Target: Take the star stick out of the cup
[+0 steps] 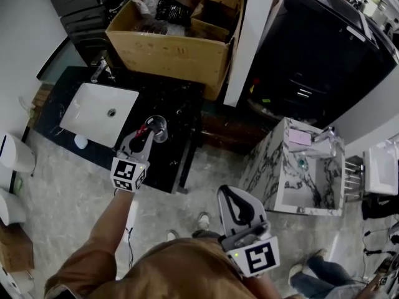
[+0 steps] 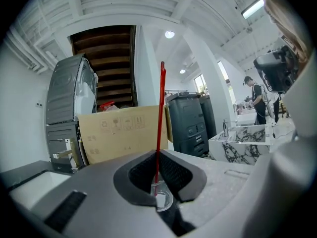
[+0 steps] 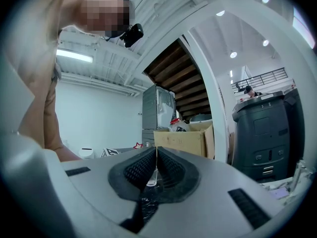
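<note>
My left gripper (image 1: pixel 142 141) is shut on the thin red star stick (image 2: pixel 159 128), which stands upright between its jaws. From the head view, a red bit of the stick (image 1: pixel 143 130) shows just left of the clear cup (image 1: pixel 156 128) on the black counter (image 1: pixel 177 142). The jaws hide the stick's lower end, so I cannot tell if it is inside the cup. My right gripper (image 1: pixel 232 203) hangs close to my body, away from the counter, with its jaws together and nothing in them. Its own view shows a small red star (image 3: pixel 137 145) far off to the left.
A white basin (image 1: pixel 93 108) is set into the counter left of the cup. A large open cardboard box (image 1: pixel 174 48) stands behind it. A marble sink unit (image 1: pixel 293 167) is at the right, a dark cabinet (image 1: pixel 318 55) beyond, and a white column (image 1: pixel 252 36) between them.
</note>
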`<action>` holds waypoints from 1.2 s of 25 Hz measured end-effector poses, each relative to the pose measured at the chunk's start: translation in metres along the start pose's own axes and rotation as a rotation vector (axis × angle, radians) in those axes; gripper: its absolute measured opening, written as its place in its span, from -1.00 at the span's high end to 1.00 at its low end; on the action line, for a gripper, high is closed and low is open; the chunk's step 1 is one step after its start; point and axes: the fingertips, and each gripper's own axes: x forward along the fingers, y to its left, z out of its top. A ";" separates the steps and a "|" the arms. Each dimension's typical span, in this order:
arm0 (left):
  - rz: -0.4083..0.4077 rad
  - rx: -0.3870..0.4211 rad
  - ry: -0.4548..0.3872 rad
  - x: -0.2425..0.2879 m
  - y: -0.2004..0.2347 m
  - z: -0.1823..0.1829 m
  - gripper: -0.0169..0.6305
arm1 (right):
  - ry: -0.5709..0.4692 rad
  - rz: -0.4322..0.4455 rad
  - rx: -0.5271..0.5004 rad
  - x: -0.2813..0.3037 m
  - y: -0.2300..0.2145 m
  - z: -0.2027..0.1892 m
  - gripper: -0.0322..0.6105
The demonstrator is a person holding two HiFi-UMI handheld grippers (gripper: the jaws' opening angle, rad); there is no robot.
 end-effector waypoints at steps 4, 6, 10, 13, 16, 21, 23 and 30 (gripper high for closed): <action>-0.004 0.000 -0.004 -0.003 0.003 0.003 0.91 | -0.011 0.015 -0.005 0.003 0.007 0.004 0.89; -0.003 -0.001 -0.010 -0.004 0.004 0.005 0.91 | -0.020 0.020 -0.007 0.003 0.010 0.006 0.89; -0.005 -0.007 -0.019 -0.005 0.004 0.010 0.91 | -0.013 0.016 -0.005 0.001 0.010 0.005 0.89; -0.011 -0.011 -0.022 -0.004 0.002 0.011 0.91 | -0.022 0.012 -0.004 0.000 0.010 0.007 0.89; -0.018 -0.013 -0.023 -0.004 0.001 0.013 0.91 | -0.032 0.009 -0.006 -0.002 0.011 0.009 0.89; -0.021 -0.013 -0.028 -0.006 0.000 0.018 0.91 | -0.037 -0.005 0.000 -0.006 0.010 0.009 0.89; -0.020 -0.013 -0.028 -0.007 0.000 0.019 0.91 | -0.042 -0.008 0.003 -0.008 0.009 0.009 0.89; -0.015 -0.005 -0.038 -0.012 0.003 0.027 0.91 | -0.053 -0.002 0.016 -0.006 0.010 0.009 0.89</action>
